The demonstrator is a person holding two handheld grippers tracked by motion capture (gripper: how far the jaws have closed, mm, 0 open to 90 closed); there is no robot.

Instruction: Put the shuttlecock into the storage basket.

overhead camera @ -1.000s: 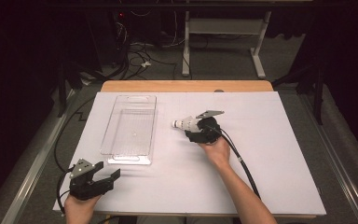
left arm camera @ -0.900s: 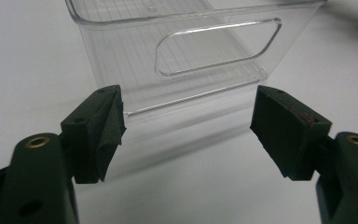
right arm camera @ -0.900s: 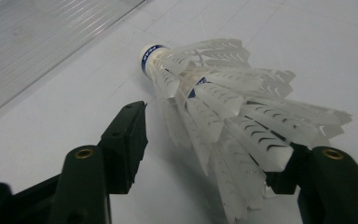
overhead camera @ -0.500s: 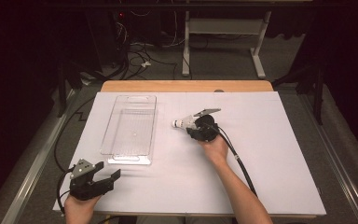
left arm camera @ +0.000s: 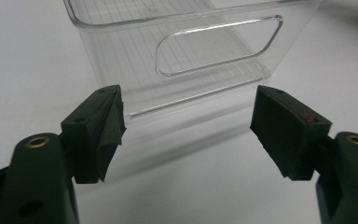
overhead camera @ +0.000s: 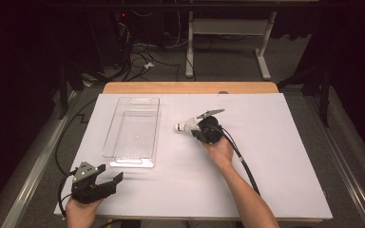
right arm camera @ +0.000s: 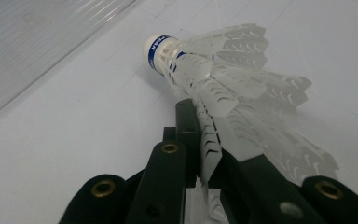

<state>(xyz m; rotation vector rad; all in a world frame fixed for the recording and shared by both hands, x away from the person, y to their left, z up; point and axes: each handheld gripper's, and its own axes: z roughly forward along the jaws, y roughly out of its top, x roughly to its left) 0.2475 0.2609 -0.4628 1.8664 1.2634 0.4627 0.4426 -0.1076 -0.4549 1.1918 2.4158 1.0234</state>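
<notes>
A white plastic shuttlecock with a blue band on its cork is pinched by its skirt in my right gripper, which is shut on it. In the high view the shuttlecock points left, just right of the clear plastic bin, and the right gripper holds it a little above the white table. My left gripper rests near the table's front left corner, open and holding nothing. Its jaws stand wide apart facing the bin's near end wall with a handle slot.
The bin is empty and lies lengthwise on the white table cover. Cables trail from both grippers. Dark floor, cables and a stand's legs lie beyond the table's far edge.
The right gripper with the shuttlecock has shifted slightly left and nearer to the bin. The left gripper has stayed in place.
</notes>
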